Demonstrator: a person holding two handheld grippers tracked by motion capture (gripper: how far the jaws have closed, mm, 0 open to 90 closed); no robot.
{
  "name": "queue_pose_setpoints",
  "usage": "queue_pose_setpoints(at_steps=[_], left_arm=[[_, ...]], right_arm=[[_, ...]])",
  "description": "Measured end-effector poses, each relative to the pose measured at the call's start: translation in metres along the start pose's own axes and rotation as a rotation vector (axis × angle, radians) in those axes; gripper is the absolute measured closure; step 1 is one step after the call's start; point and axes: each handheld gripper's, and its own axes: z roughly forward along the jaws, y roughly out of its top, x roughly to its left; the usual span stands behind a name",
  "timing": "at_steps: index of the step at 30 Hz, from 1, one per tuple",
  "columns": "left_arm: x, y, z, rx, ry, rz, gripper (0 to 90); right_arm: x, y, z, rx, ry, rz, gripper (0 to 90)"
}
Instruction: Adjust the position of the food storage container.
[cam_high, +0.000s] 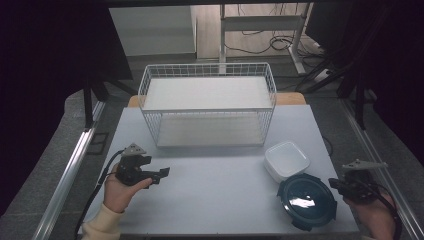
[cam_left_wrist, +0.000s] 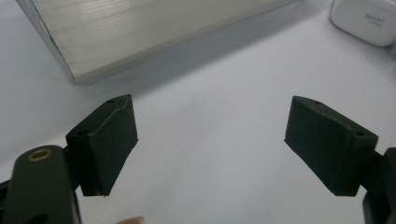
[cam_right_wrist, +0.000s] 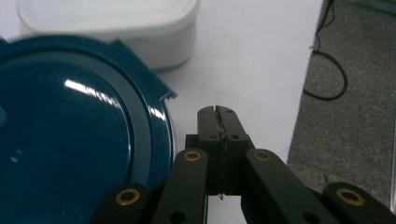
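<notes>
1. Now my right gripper (cam_right_wrist: 218, 112) has its jaws pressed fully together with nothing between them; it sits just beside the rim of the dark blue round lid (cam_high: 306, 199), at its right side.
2. I judge the closed jaws serve as a blunt tip, good for nudging or pressing the lid rather than grasping it.
3. My left gripper (cam_left_wrist: 210, 149) is wide open and holds nothing; it waits above bare table (cam_high: 215, 190), well apart from the lid, probably kept free for later.
4. The lid lies flat near the front right corner of the table, touching or slightly overlapping the white container (cam_high: 286, 160) behind it.
5. The lid is glossy hard plastic, with a raised ring and locking tabs at its edge.
6. The container is matte white, square with rounded corners.
7. Behind stands a white wire basket (cam_high: 207, 106), an open grid, with pale boards inside.
</notes>
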Motion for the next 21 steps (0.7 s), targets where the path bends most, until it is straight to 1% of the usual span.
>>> queue_pose_setpoints(at_steps=[2, 3, 4, 6, 8, 10, 11, 12, 13, 14, 16, 18, 21], left_arm=[[0.001, -0.001, 0.001, 0.003, 0.002, -0.005, 16.1], [0.001, -0.001, 0.001, 0.003, 0.002, -0.005, 16.1], [0.002, -0.001, 0.002, 0.011, 0.004, -0.003, 16.1], [0.003, -0.002, 0.003, 0.017, 0.009, 0.002, 16.1], [0.003, -0.002, 0.003, 0.02, 0.007, 0.003, 16.2], [0.003, -0.003, 0.006, 0.027, 0.004, 0.002, 16.2], [0.003, -0.003, 0.006, 0.027, 0.004, 0.002, 16.2], [0.004, -0.003, 0.006, 0.028, 0.002, 0.0, 16.2], [0.004, -0.003, 0.007, 0.031, 0.001, 0.001, 16.2], [0.004, -0.003, 0.007, 0.031, 0.001, 0.001, 16.2], [0.005, -0.003, 0.007, 0.03, 0.001, -0.004, 16.3], [0.005, -0.003, 0.007, 0.031, 0.003, -0.003, 16.3], [0.005, -0.003, 0.007, 0.032, 0.002, -0.004, 16.4]], right_arm=[[0.002, 0.0, 0.005, 0.025, 0.016, -0.016, 89.3], [0.002, 0.0, 0.005, 0.025, 0.016, -0.016, 89.3], [0.006, 0.001, 0.01, 0.044, 0.001, -0.05, 89.5], [0.009, 0.002, 0.011, 0.064, -0.023, -0.079, 89.6], [0.01, 0.002, 0.01, 0.068, -0.024, -0.085, 89.6], [0.012, 0.002, 0.01, 0.074, -0.028, -0.11, 89.6], [0.012, 0.002, 0.01, 0.074, -0.028, -0.11, 89.6], [0.013, 0.002, 0.009, 0.075, -0.021, -0.113, 89.6], [0.013, 0.001, 0.009, 0.071, 0.005, -0.122, 89.6], [0.013, 0.001, 0.009, 0.071, 0.005, -0.122, 89.6], [0.014, -0.002, 0.007, 0.072, 0.035, -0.127, 89.6], [0.014, -0.003, 0.006, 0.071, 0.044, -0.131, 89.6], [0.015, -0.006, 0.003, 0.066, 0.074, -0.132, 89.7]])
